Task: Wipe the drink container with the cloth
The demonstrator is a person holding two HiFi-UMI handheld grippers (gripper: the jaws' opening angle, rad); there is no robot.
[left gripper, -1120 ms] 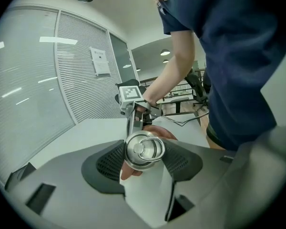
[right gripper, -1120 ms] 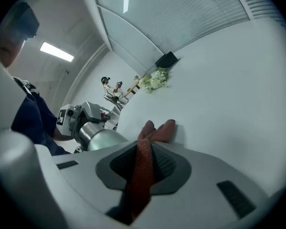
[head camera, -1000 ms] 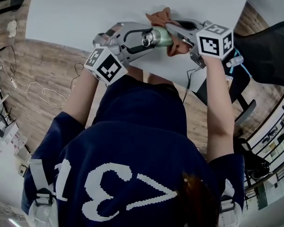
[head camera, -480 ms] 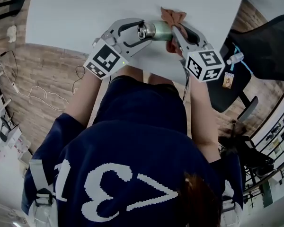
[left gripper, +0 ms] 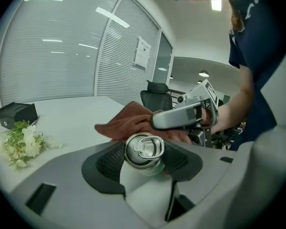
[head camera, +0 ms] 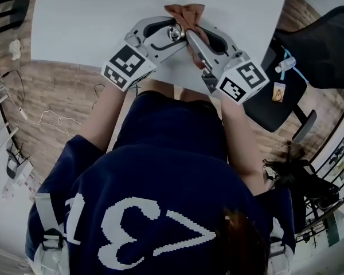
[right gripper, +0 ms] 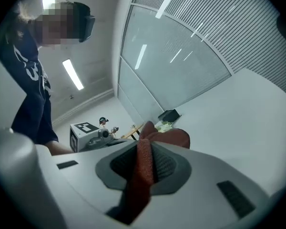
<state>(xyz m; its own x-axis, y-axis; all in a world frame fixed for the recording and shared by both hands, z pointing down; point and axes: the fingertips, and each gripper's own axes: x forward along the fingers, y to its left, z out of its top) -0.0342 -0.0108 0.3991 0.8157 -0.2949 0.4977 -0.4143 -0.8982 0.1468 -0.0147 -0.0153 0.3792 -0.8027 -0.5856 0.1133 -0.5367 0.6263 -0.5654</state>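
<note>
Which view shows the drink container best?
The left gripper view: the drink container sits end-on, close up, lid clearly visible. The head view shows only its metal top beside the cloth; the right gripper view misses it.

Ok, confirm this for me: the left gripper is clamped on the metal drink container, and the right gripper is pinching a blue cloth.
One thing is wrong: the cloth is reddish-brown, not blue. The right gripper view shows it pinched between that gripper's jaws. The rest holds: the left gripper is clamped on the metal drink container, and the right gripper is pinching the cloth.
</note>
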